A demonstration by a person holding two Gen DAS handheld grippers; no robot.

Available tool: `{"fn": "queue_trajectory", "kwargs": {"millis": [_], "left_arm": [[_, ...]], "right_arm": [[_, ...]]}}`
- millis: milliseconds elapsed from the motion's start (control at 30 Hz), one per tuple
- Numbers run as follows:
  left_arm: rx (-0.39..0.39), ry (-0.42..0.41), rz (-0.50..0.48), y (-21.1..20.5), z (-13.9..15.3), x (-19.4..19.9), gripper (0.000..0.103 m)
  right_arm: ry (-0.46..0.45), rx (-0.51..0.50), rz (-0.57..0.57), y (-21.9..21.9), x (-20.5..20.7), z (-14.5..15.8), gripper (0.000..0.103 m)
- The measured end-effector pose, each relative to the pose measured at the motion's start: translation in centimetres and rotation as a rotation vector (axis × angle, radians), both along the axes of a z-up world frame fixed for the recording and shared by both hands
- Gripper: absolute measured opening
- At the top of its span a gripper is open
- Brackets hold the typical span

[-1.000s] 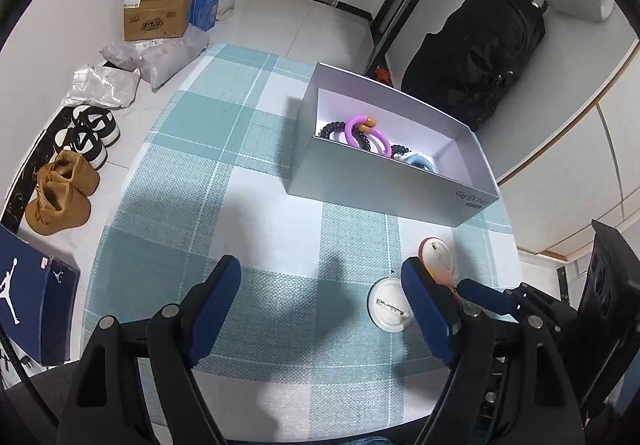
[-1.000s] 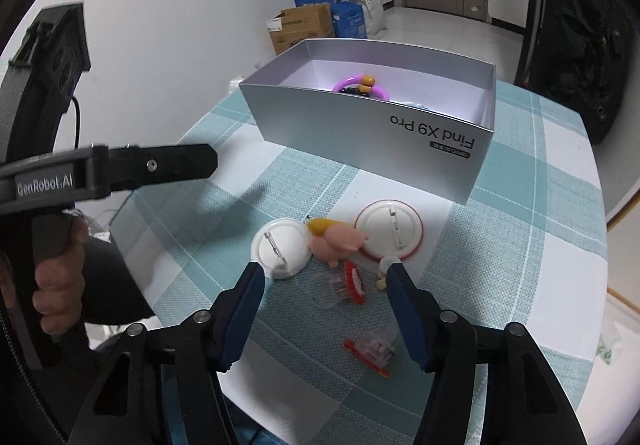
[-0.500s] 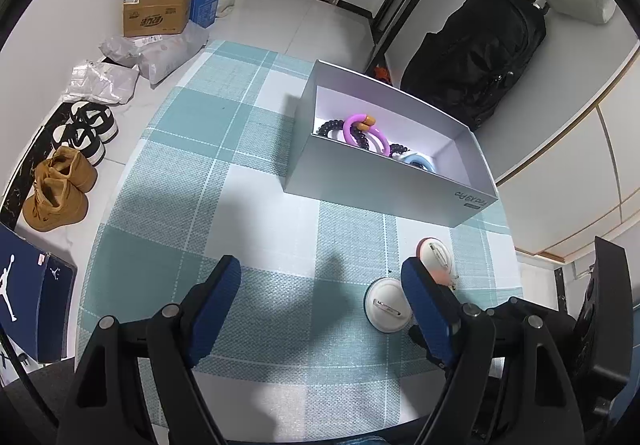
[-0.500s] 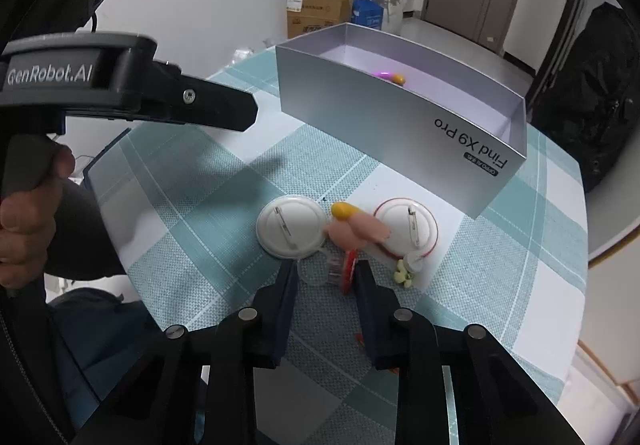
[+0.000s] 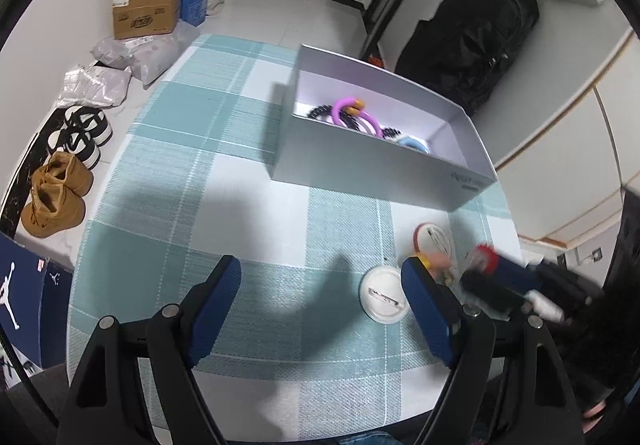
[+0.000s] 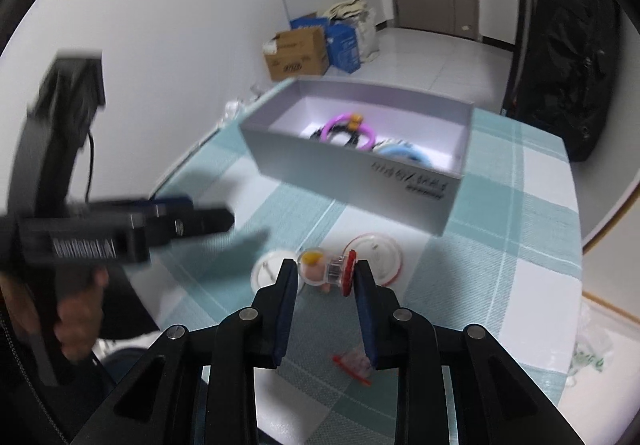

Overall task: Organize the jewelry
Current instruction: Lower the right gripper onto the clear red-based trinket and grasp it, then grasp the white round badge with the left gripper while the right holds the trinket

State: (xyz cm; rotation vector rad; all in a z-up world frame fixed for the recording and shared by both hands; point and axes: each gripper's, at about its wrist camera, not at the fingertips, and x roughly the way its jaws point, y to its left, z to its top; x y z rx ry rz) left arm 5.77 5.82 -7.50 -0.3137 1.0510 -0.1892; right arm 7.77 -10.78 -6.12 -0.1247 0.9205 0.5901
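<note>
Right gripper point(image 6: 325, 279) clamped on small clear plastic case with red serrated cap point(image 6: 339, 272), lifted off the cloth. Left gripper point(image 5: 320, 301) spread wide, nothing between pads. White round pin badge point(image 5: 383, 296) at 3 o'clock of it, flat on the teal-white checked woven tablecloth point(image 5: 224, 181). Grey rectangular cardboard box point(image 5: 380, 161) at 1 o'clock holds purple plastic ring point(image 5: 354, 116). White tiled floor beyond.

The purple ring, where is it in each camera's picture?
Left wrist view: the purple ring lies in the grey box, upper middle of the picture, next to black beads.
Right wrist view: the same ring lies in the box, just above the middle.
Shared landmark: the white round badge on the checked cloth.
</note>
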Motion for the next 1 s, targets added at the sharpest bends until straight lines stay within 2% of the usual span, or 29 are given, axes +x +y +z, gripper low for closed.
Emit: {"fn": "queue_trajectory", "kwargs": {"millis": [267, 367, 500, 633, 733, 833, 933, 1000], "left_arm": [[0.054, -0.023, -0.113, -2.6, -0.1, -0.3, 0.079], [0.134, -0.021, -0.162, -4.2, -0.5, -0.6, 0.079], [0.198, -0.009, -0.217, -5.9, -1.0, -0.5, 0.079], [0.254, 0.009, -0.233, -6.5, -1.6, -0.4, 0.077], [0.311, 0.006, -0.246, -6.9, -1.5, -0.6, 0.072], [0.305, 0.0, -0.251, -6.7, -1.3, -0.8, 0.062], [0.299, -0.015, -0.266, -6.8, -1.1, -1.0, 0.038], [0.304, -0.021, -0.286, -7.3, -1.1, -1.2, 0.037]], "right_arm": [[0.005, 0.101, -0.089, -2.5, 1.5, 1.9, 0.027], [0.002, 0.114, -0.12, -3.2, 1.9, 2.2, 0.027], [0.015, 0.124, -0.142, -3.9, 2.2, 2.1, 0.027], [0.014, 0.121, -0.144, -4.1, 2.1, 2.0, 0.027], [0.021, 0.123, -0.151, -4.3, 2.2, 1.9, 0.027], [0.027, 0.131, -0.161, -4.6, 2.3, 1.8, 0.027], [0.027, 0.135, -0.162, -4.6, 2.3, 1.8, 0.027], [0.025, 0.136, -0.16, -4.6, 2.3, 1.9, 0.027]]}}
